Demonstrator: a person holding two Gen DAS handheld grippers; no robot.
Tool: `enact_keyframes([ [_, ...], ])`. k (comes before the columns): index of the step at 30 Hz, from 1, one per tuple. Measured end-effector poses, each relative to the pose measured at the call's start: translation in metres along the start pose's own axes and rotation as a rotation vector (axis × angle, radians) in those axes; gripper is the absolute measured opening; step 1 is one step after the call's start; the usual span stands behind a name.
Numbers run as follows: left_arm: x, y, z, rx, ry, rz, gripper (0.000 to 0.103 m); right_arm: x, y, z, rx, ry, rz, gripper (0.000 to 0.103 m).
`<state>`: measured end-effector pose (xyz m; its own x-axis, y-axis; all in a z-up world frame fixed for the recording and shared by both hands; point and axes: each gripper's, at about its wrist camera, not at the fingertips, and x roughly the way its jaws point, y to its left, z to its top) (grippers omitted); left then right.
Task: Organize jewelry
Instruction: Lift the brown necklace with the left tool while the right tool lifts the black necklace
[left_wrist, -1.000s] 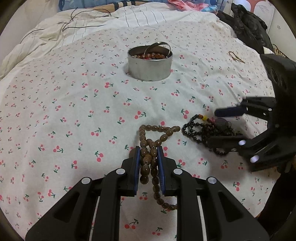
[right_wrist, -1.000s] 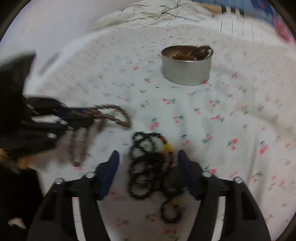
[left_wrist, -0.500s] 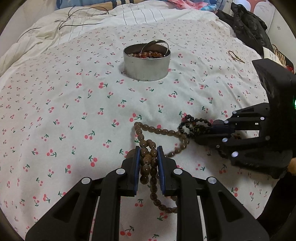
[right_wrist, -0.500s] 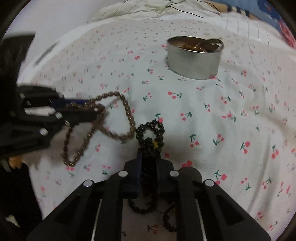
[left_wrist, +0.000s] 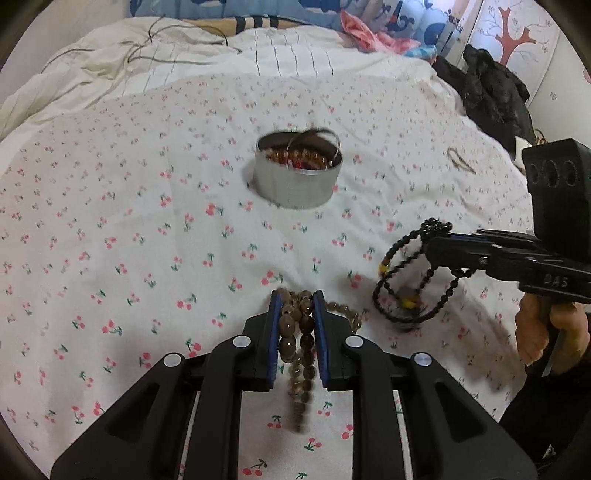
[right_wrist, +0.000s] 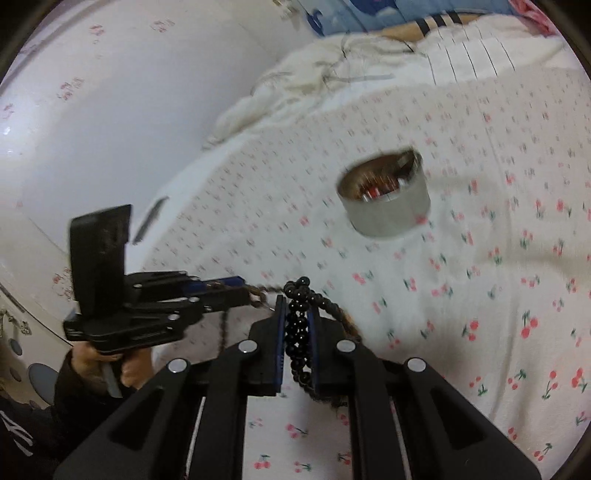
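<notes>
My left tongs (left_wrist: 297, 325) are closed narrow on the brown beads (left_wrist: 295, 332), two strands of them pinched side by side between the blue pads (left_wrist: 274, 332); the rest of the string hangs blurred below the tips, and a short run of it trails off to the right of them. My right tongs (right_wrist: 297, 325) are likewise closed tight on the black beads (right_wrist: 297, 328), a small knot of which pokes out past the tips. From the left camera, the black beads (left_wrist: 410, 280) dangle in several loops under the right tongs (left_wrist: 434, 243), with a couple of yellow beads among them, and they are clear of the bed (left_wrist: 129, 229), casting a shadow on its cherry-print sheet. From the right camera, the left tongs (right_wrist: 236, 286) sit just left of mine, brown beads trailing from their tips toward my own. The tin (left_wrist: 297, 173) stands ahead of both tongs, well apart from them, upright on the sheet, with reddish beads and a thin metal ring inside; in the right view the tin (right_wrist: 388, 206) is blurred. A small loop of cord (left_wrist: 460, 159) lies on the sheet beyond the right tongs. A dark garment (left_wrist: 491, 99) is heaped at the far right edge of the bed.
</notes>
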<state>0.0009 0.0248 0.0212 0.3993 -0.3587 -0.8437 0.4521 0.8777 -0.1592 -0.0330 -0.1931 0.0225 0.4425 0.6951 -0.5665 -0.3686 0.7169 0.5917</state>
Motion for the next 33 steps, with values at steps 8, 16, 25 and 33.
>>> enact_keyframes([
  [8,-0.024,-0.010,0.033,0.017,-0.096,-0.007,0.013,-0.030,0.013,0.026,-0.022,-0.096,0.094,0.012],
  [16,0.008,-0.004,0.015,0.159,0.065,0.045,0.013,-0.038,-0.002,0.032,0.001,-0.110,0.084,0.012],
  [25,0.032,-0.011,-0.022,0.308,0.091,0.039,0.052,-0.036,0.000,0.033,-0.006,-0.111,0.110,0.012],
  [33,0.063,-0.026,-0.035,0.429,0.135,0.090,0.064,-0.035,-0.001,0.032,0.002,-0.107,0.115,0.012],
])
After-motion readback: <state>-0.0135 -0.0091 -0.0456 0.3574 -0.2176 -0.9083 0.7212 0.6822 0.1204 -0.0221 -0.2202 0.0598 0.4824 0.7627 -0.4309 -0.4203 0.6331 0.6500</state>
